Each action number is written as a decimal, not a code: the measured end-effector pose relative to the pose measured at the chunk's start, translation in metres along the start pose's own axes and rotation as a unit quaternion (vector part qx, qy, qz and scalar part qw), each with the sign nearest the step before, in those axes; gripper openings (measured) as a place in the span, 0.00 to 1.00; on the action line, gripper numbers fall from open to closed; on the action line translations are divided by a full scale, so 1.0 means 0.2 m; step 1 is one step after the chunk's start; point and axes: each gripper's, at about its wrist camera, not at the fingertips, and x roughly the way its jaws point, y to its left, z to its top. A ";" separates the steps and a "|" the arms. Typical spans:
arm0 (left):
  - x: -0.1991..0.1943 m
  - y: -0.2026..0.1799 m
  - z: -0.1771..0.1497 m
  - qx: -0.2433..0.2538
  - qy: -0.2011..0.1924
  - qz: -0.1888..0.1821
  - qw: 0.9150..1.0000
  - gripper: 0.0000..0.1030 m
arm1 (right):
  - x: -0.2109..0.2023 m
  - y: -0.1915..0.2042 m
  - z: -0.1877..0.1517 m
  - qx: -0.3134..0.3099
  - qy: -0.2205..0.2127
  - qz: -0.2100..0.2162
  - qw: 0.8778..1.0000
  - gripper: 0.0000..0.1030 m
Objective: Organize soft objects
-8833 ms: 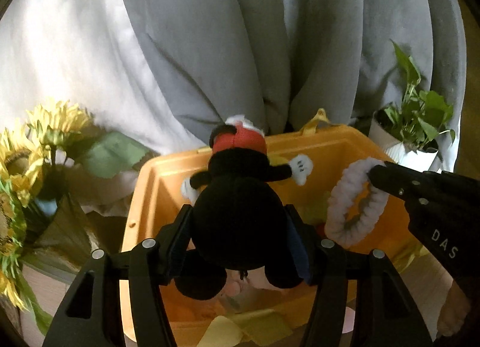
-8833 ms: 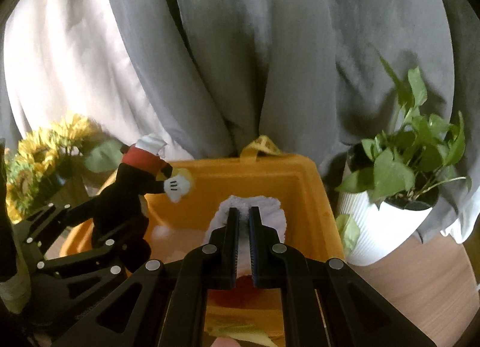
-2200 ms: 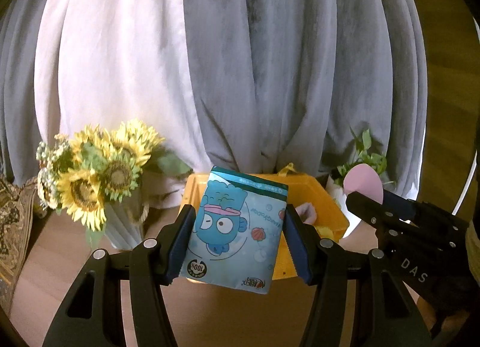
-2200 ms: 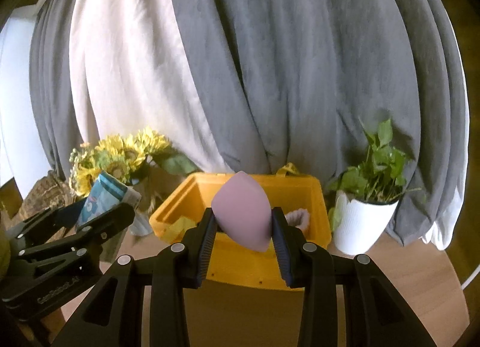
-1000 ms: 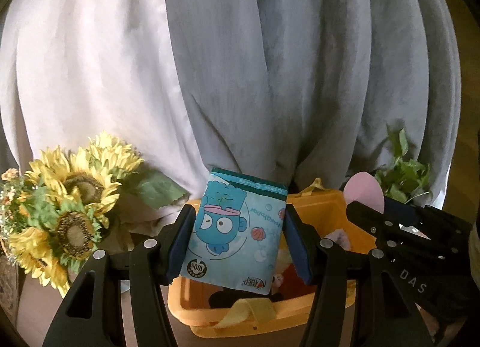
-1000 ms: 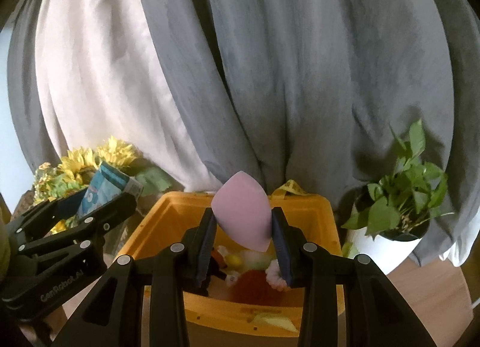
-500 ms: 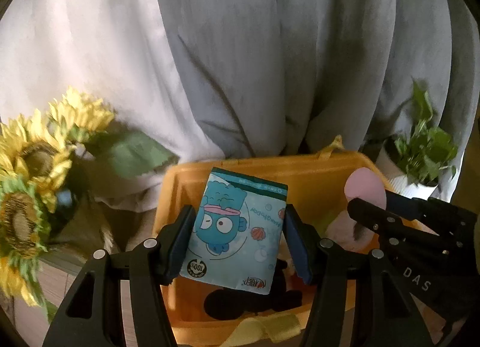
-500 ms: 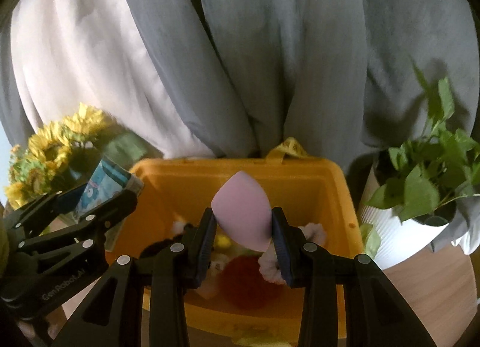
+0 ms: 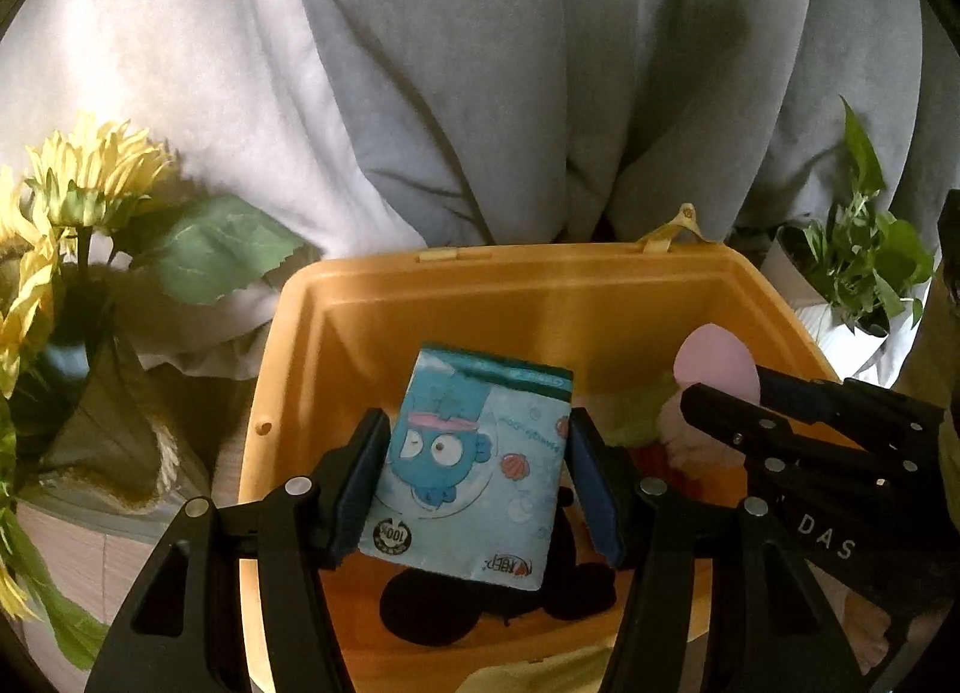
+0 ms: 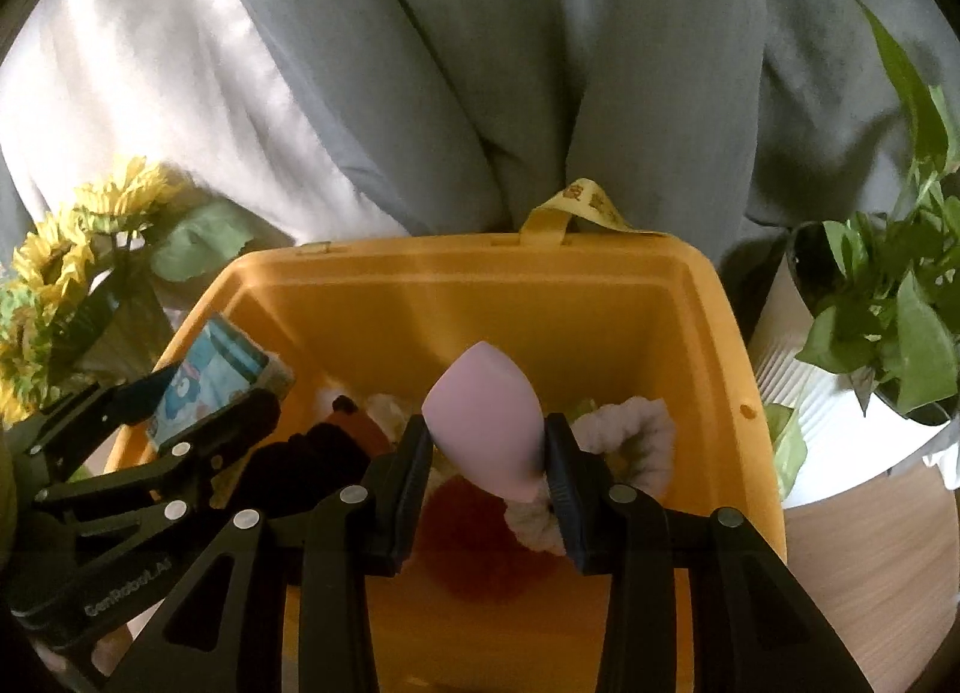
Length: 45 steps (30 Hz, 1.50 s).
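Since the earlier frames both of my tongs have come in and down over the orange bin point(image 9: 300, 333), which now fills the lower half of each view where before only its front edge showed. The plush mouse point(image 9: 480, 603) I carried earlier lies on the bin floor, black and partly hidden. The white fluffy ring point(image 10: 642, 435) rests inside too, toward the right wall, beside a red soft item point(image 10: 474, 543).

My left gripper point(image 9: 474, 477) holds the blue cartoon tissue pack point(image 9: 468, 465) upright between its pads, above the mouse and within the bin's rim. Its grip looks unchanged from a second ago.

My right gripper point(image 10: 486, 453) carries the pink egg-shaped sponge point(image 10: 486, 423), tip upward, over the bin's middle. Its jaws have just been opening a little; the sponge is between them and the pads appear to touch its sides.

The two tools sit side by side, apart, the left at the bin's left wall.

Surroundings: the bin has a yellow strap point(image 10: 576, 207) at its back edge. Sunflowers point(image 9: 78, 177) stand to its left, a potted green plant point(image 10: 888, 321) in a white pot to its right. The surface is light wood point(image 10: 870, 543). Grey and white curtains point(image 9: 540, 63) hang behind.
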 end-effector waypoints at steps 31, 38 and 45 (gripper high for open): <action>-0.87 -0.05 -0.30 -0.014 -0.102 0.114 0.988 0.86 | -0.78 0.16 -0.31 -0.012 -0.132 -0.047 0.990 0.74; -1.10 0.01 -0.43 -0.017 -0.129 0.115 0.985 0.91 | -0.96 0.27 -0.49 0.015 -0.150 -0.048 0.987 0.74; -1.28 0.07 -0.54 -0.002 -0.143 0.091 0.986 0.93 | -1.13 0.42 -0.66 0.025 -0.169 -0.078 0.982 0.74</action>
